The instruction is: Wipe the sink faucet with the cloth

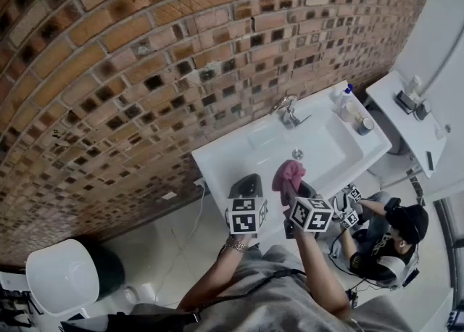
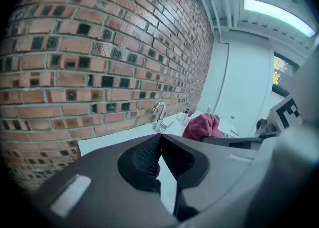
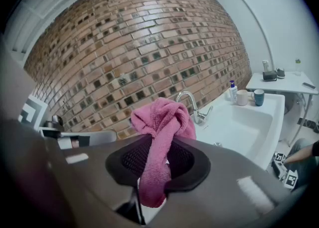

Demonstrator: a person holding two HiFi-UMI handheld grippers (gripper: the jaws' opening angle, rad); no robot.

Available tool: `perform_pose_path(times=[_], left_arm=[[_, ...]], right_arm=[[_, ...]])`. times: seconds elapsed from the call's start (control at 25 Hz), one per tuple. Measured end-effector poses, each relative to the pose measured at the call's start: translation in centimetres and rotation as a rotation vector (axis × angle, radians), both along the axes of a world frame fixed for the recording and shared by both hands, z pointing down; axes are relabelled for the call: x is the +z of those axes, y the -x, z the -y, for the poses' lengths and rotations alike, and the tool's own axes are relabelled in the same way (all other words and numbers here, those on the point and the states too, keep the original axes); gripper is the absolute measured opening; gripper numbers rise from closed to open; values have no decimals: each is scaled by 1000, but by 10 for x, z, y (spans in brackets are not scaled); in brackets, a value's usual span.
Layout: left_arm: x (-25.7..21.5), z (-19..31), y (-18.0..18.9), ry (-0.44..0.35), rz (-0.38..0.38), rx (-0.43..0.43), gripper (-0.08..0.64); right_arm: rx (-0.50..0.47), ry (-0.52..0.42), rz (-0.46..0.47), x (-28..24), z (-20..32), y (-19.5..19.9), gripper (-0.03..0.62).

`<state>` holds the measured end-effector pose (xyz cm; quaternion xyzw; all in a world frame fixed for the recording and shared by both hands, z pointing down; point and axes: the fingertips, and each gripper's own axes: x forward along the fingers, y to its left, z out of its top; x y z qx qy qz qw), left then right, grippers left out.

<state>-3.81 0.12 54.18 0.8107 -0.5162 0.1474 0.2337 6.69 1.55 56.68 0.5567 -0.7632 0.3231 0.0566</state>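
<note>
A white sink (image 1: 239, 155) is fixed to a brick wall, with a chrome faucet (image 1: 289, 111) at its back edge. My right gripper (image 1: 293, 191) is shut on a pink cloth (image 1: 290, 173) that bunches above its jaws, over the sink's front edge. In the right gripper view the cloth (image 3: 162, 137) hangs through the jaws, and the faucet (image 3: 192, 103) stands beyond it. My left gripper (image 1: 249, 184) is shut with nothing in it, beside the right one at the sink's front. The left gripper view shows the faucet (image 2: 159, 116) and cloth (image 2: 203, 126) ahead.
A bottle (image 1: 346, 96) and two cups (image 1: 360, 120) stand on the sink's right end. A white side table (image 1: 406, 124) with small items is further right. A person (image 1: 388, 240) sits on the floor at lower right. A white bin (image 1: 65, 276) stands at lower left.
</note>
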Motion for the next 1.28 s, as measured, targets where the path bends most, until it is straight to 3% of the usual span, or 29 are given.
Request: perform_pose_path(times=[0.16, 0.44, 0.64, 0.72, 0.84, 0.92, 1.08, 1.28], left_arm=[[12, 20, 2, 33, -16, -26, 14], [0, 64, 41, 11, 40, -119, 14], [0, 85, 62, 16, 72, -177, 14], [3, 89, 66, 24, 82, -188, 14], [9, 99, 69, 38, 88, -200, 14], [13, 108, 69, 46, 90, -198, 14], [22, 121, 60, 67, 86, -176, 14], [27, 122, 45, 85, 79, -140, 14]], right_arm=[[6, 13, -40, 5, 55, -20, 85], [38, -119, -87, -40, 229, -67, 86], [-44, -41, -182, 2, 311, -52, 84], [-57, -58, -255, 14, 319, -40, 84], [-67, -177, -391, 13, 312, -22, 83], [-149, -215, -442, 21, 299, -3, 80], [-370, -64, -458, 90, 268, 33, 74], [-401, 19, -483, 122, 273, 15, 74]])
